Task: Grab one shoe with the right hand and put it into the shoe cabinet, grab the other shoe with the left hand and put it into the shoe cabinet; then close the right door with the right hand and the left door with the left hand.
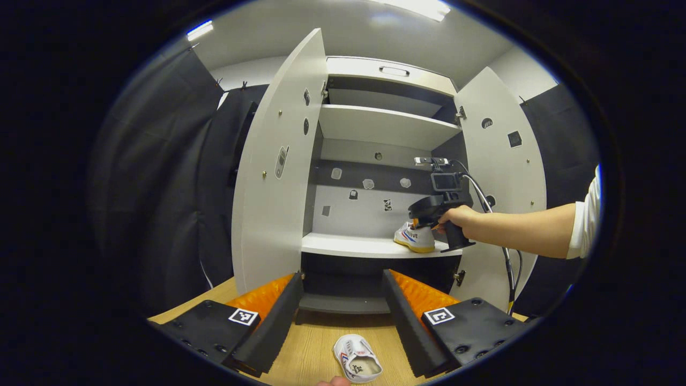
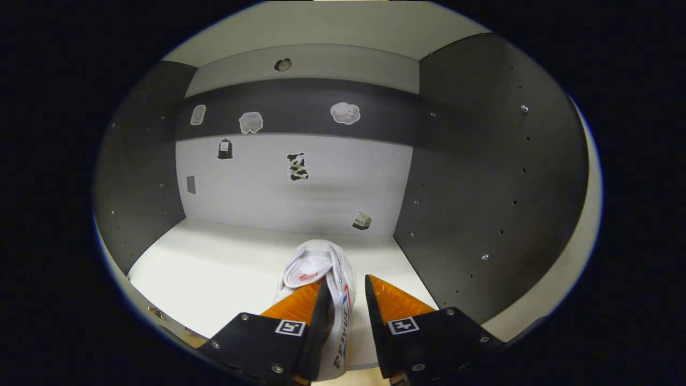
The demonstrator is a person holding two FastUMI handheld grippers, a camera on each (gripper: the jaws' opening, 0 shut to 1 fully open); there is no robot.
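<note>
Hiding shoe (image 2: 321,284) heel: right jaws.

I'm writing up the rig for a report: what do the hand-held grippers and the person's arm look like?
The left hand-held gripper has dark bolted finger mounts with ribbed pads, each carrying a square black-and-white marker. The right hand-held gripper is a black pistol-grip body with a small camera on top and a cable trailing down. The hand holding it belongs to a bare forearm with a short white sleeve.
</note>
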